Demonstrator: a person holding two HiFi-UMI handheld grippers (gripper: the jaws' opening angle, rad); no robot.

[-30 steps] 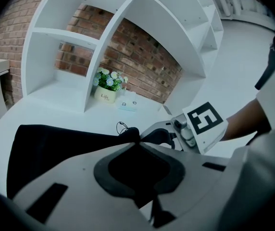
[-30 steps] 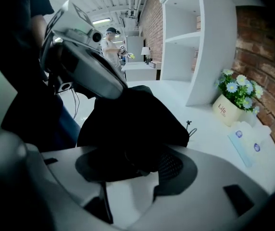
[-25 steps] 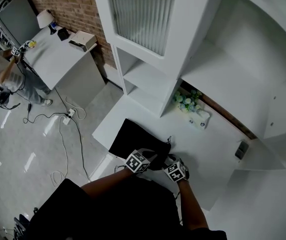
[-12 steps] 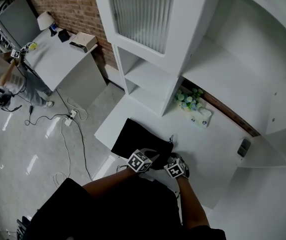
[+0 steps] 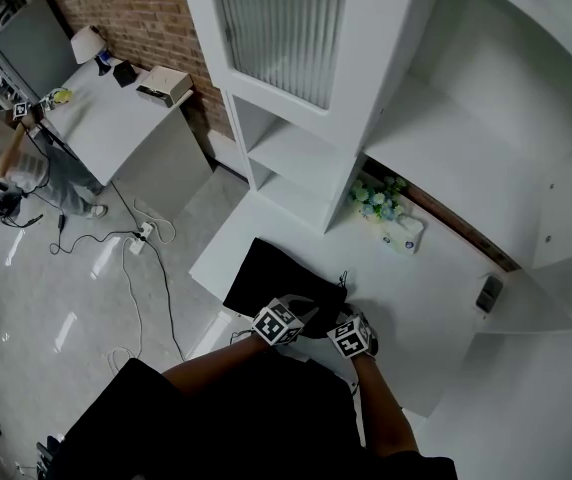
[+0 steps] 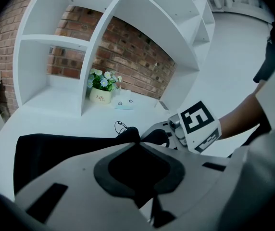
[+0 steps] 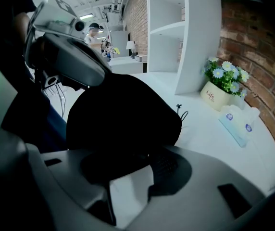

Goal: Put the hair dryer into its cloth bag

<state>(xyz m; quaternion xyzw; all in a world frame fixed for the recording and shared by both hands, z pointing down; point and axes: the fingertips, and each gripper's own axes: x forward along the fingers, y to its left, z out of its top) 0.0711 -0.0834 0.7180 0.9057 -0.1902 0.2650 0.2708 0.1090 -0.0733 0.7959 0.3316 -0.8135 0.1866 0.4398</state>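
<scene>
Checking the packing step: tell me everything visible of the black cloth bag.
The cloth bag is black, soft, matte fabric lying on the white counter, flat at its far end and bulging near the person; its contents are hidden. A thin drawstring trails from one corner. The left gripper is shut on its near edge; the right gripper, whose jaws have just been closing, has that edge between them, unpinched.

Black cloth bag (image 5: 266, 273), flat on white counter (image 5: 416, 278); near end bulging
</scene>
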